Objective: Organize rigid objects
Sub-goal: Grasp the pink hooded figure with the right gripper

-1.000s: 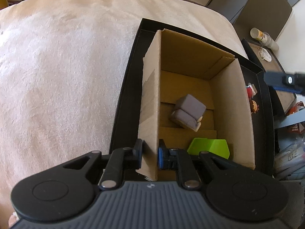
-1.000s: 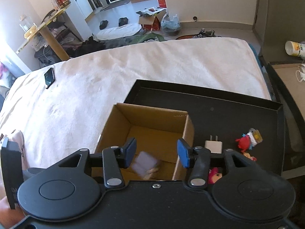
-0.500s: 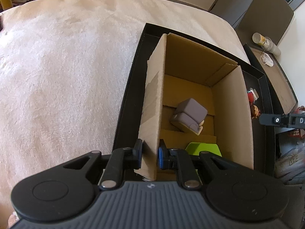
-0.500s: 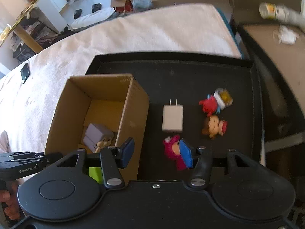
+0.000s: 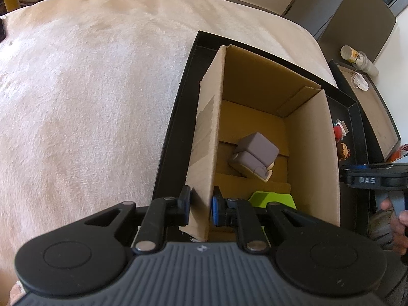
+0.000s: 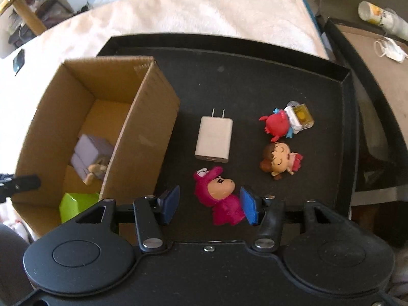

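My left gripper (image 5: 201, 206) is shut on the left wall of an open cardboard box (image 5: 313, 153) that stands in a black tray (image 5: 173, 137). Inside the box lie a grey block toy (image 5: 255, 153) and a lime green piece (image 5: 270, 199). In the right wrist view, my right gripper (image 6: 209, 205) hangs open low over the tray (image 6: 255, 76). A pink hooded figurine (image 6: 219, 191) lies between its fingers, close to the right pad. Beyond it lie a white plug charger (image 6: 214, 140), a red figurine (image 6: 278, 125) and a brown-haired figurine (image 6: 278, 160). The box (image 6: 142, 137) stands at the left.
The tray sits on a cream fluffy blanket (image 5: 89, 89). A second dark tray (image 6: 369, 81) lies to the right, with a cup (image 6: 374, 15) and a face mask (image 6: 390, 51) beyond it. A hand (image 5: 400, 219) holding the right gripper shows at the left wrist view's right edge.
My right gripper has swung from above the box to the right and down, so the pink figurine now lies between its fingers. The left gripper keeps its grip on the box wall.
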Action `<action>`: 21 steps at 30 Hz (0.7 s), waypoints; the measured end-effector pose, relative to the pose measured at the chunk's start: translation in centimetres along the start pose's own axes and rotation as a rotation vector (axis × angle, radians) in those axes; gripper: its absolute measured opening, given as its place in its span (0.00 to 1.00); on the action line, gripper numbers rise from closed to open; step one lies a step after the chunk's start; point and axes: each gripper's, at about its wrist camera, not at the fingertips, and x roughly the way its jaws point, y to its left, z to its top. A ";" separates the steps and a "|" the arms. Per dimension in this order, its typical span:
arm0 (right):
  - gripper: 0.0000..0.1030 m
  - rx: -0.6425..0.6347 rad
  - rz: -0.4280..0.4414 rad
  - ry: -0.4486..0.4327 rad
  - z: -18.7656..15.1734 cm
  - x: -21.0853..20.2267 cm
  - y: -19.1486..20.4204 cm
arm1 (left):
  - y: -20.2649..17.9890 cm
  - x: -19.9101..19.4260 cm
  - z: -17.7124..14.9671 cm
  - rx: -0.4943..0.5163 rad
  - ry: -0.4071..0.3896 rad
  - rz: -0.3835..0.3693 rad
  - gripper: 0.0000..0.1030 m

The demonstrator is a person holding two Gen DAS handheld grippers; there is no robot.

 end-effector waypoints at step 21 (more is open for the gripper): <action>0.39 -0.014 -0.001 0.035 -0.5 2.1 -0.6 | 0.2 0.2 0.0 -0.003 0.001 0.001 0.15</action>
